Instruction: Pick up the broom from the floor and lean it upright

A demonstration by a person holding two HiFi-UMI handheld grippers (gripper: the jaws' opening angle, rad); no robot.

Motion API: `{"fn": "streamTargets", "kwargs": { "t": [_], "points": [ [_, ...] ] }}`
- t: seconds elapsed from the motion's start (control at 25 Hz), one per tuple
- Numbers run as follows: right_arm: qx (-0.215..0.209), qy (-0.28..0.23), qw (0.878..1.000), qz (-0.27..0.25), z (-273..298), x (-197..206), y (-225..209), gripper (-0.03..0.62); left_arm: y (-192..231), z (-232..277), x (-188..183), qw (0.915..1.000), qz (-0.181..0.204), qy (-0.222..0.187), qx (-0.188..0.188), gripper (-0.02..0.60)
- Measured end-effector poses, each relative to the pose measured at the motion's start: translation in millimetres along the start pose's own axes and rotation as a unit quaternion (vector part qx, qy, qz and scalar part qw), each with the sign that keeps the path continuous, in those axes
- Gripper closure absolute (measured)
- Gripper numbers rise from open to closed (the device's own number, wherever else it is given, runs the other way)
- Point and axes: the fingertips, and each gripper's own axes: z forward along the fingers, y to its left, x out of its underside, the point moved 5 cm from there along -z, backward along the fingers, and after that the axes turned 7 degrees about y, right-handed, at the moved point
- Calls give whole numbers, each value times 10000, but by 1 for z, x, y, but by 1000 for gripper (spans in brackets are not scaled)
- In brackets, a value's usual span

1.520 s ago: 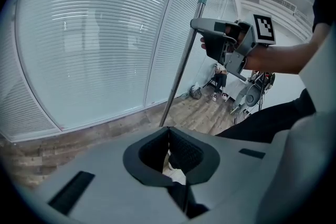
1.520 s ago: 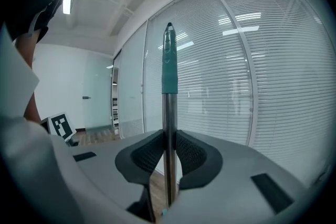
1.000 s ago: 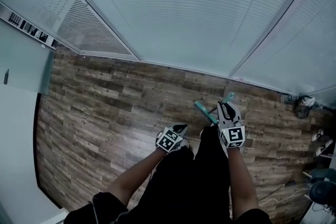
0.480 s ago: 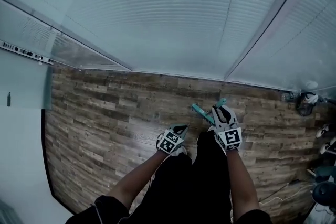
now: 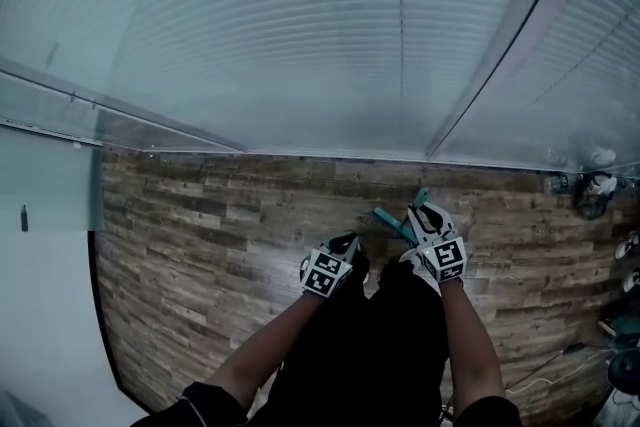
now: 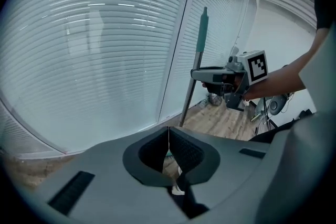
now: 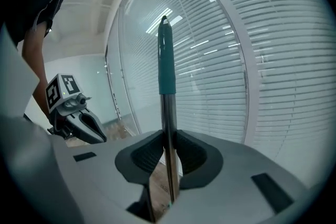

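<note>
Gripping the broom upright in the right gripper, close to the blinds.
Pinching the bare metal shaft just under the teal grip, pads pressed against both sides (plain to see in the right gripper view). Holding the pole near vertical beside the glass wall, teal end up, lower end running down toward the wooden floor at the wall's foot; brush head not visible. Carrying nothing in the left gripper, pads pressed together, hovering above the floor just left of the right one, clear of the broom.
</note>
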Motion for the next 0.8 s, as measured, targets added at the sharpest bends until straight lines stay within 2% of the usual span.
{"fn": "streamTargets", "kwargs": {
  "t": [0.12,0.2,0.44,0.6,0.8],
  "points": [
    [92,165,9998,102,18,24,-17,513,11,15,1,9995,264,189,30,561],
    [124,273,9995,72,29,41,-26,513,18,26,1,9992,284,239,136,561],
    [201,464,9986,128,65,82,-43,513,33,57,-6,9989,328,70,335,561],
    [210,475,9986,54,89,95,-55,513,40,74,-10,9983,382,1,441,561],
    [379,321,9987,63,110,93,-83,513,47,87,-17,9979,412,-160,482,561]
  ]
}}
